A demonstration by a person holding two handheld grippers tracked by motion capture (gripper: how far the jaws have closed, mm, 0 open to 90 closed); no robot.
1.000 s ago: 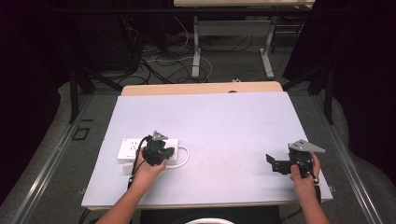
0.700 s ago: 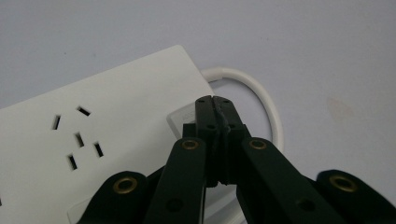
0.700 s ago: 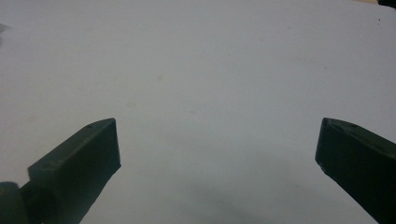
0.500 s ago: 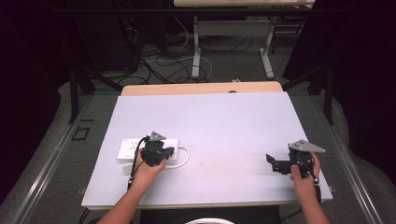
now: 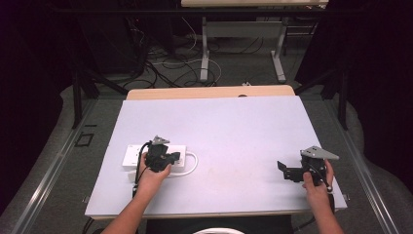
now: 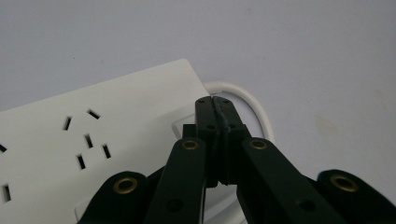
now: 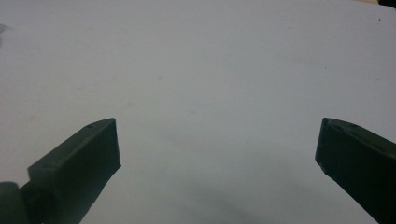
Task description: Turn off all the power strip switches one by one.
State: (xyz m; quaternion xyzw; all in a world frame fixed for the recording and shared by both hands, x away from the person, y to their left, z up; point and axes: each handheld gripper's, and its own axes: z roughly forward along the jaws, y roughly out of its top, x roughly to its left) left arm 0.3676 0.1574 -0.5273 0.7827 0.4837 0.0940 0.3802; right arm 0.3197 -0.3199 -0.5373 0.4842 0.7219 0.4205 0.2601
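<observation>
At the near edge of the white table [image 5: 234, 122], a person's two hands each hold a black two-jaw gripper, and against the frames from a second and half a second ago nothing on the table has visibly shifted: both grippers and the power strip lie where they did. The right gripper [image 5: 284, 169], topped by a grey three-cornered plate, sits near the table's right front corner, well apart from everything else; its own view shows what the high view cannot, the two matte, blunt-ended jaws spread wide with bare, faintly stained tabletop between them. The left gripper [image 5: 171, 158] rests over the right end of a white power strip [image 5: 132, 155] at the table's left front. Its own view shows the jaws pressed flat together, tips meeting with nothing visible between them, over the strip's smooth plastic face, where slotted sockets appear to the left. A white cable [image 5: 194, 162] loops out from the strip's end and curves back beside it. Farther off, the tabletop's wooden far edge [image 5: 209, 92] gives way to a floor strewn with cables [image 5: 160, 63].
</observation>
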